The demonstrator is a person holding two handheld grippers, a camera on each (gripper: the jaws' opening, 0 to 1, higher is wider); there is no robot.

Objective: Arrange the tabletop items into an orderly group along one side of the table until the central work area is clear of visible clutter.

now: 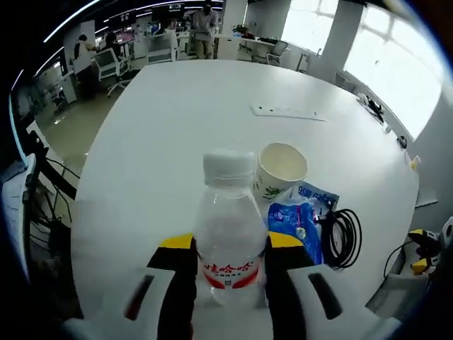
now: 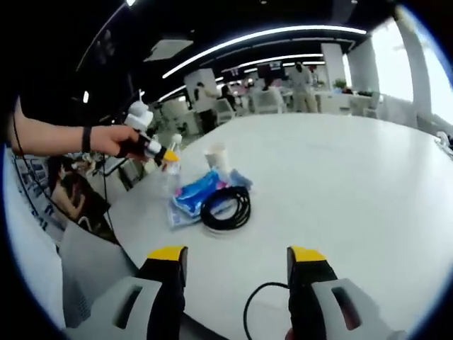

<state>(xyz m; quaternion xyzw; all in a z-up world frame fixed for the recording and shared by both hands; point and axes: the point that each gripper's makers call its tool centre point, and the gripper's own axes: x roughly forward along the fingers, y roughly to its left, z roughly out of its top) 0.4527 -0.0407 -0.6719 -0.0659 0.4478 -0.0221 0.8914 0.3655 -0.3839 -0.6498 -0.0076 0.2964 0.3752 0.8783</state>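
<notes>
Left gripper [image 1: 230,265] clamped on a clear plastic bottle [image 1: 228,234], jaws pressed against its sides at the red label band. White cap on; contents hard to judge through the clear wall, no liquid line readable. Bottle's base hidden between the jaws, so impossible to tell whether resting on the table [image 1: 184,120] or lifted.

Just beyond the bottle, a paper cup [image 1: 279,170] upright near the table's edge, mouth open, pale inside, nothing visible in it; green print on its side too small to read. Beside the cup, a blue packet [image 1: 296,218] lying flat, lettering blurred. Touching the packet, a coiled black cable [image 1: 342,237] close to the same edge. Farther along the surface, well apart from this group, a long white strip [image 1: 287,112], detail too fine to make out. Small dark bits at the far edge by the windows, unidentifiable.

Right gripper [image 2: 237,265] with jaws wide apart, holding nothing, above bare surface near the table's edge [image 2: 340,177]. Between and below the jaws, a loop of thin black cord [image 2: 256,299], cut off at the bottom of the view.

In the right gripper view, cup [image 2: 216,159], packet [image 2: 195,196] and coil [image 2: 225,209] bunched by the far corner, coil overlapping the packet. A hand [image 2: 113,139] there with the left gripper [image 2: 167,157], its yellow tips over the bottle [image 2: 172,164], mostly hidden and blurred.
</notes>
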